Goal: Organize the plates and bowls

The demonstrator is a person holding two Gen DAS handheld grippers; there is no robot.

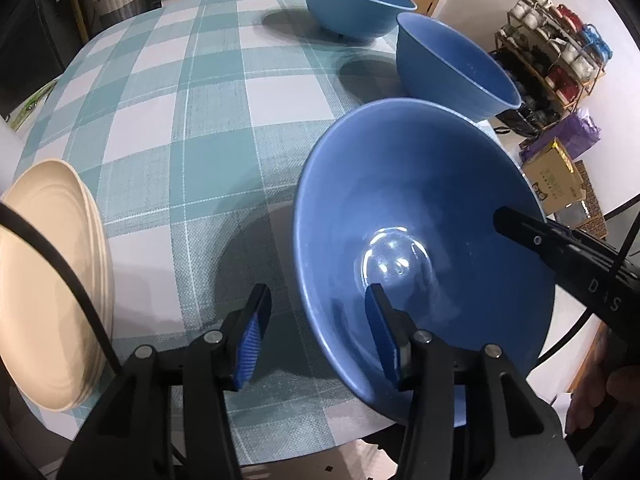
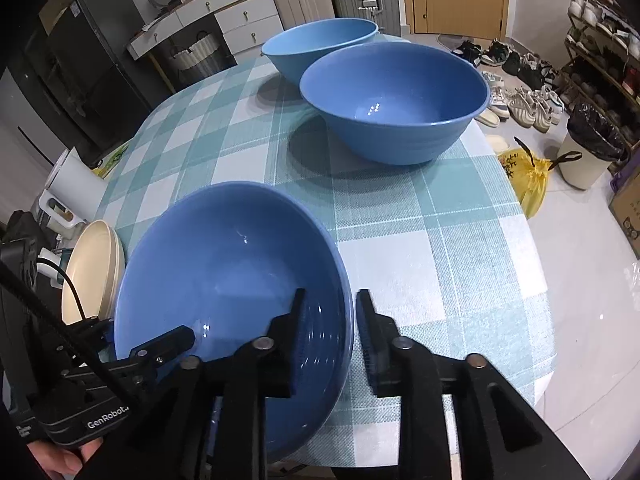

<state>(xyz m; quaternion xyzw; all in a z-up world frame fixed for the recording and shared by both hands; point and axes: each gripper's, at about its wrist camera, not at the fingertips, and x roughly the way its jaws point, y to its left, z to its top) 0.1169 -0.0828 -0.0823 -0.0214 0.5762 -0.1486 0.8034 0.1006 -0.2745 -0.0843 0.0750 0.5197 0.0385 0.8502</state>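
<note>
Near bowl (image 1: 420, 240): blue, at the near right part of the worktop (image 1: 208, 140), tilted toward the left wrist camera; both tools straddle its rim.
Middle bowl (image 2: 394, 98): blue, upright on the checked cloth, well beyond the near bowl.
Far bowl (image 2: 320, 46): lighter blue, just behind the middle bowl; whether the two touch I cannot tell.
Plates (image 1: 52, 288): a cream stack at the near left edge of the worktop, apart from the bowls, with a black cable crossing in front.
In the way: only bare checked cloth lies between the near bowl and the middle bowl.
Around the worktop: white drawers (image 2: 236, 20) and a dark fridge (image 2: 92, 60) behind; shoe rack (image 1: 556, 52) and cardboard box (image 1: 554, 184) to the right.
Right view only: shoes on the floor, a yellow bag (image 2: 528, 176), a lined bin (image 2: 588, 148) and a white jug (image 2: 74, 188) left of the worktop.
Left view only: the plate stack's layered rims, close up.
Left tool (image 1: 316, 336): fingers wide apart, one pad (image 1: 382, 332) inside the near bowl, the other outside over the cloth; nothing clamped.
Right tool (image 2: 330, 336): fingers on either side of the near bowl's right wall with a gap left, not pressed on it; seen in the left view reaching over the rim from the right.
Pose: both tools low at the near edge, pointing across the worktop.
</note>
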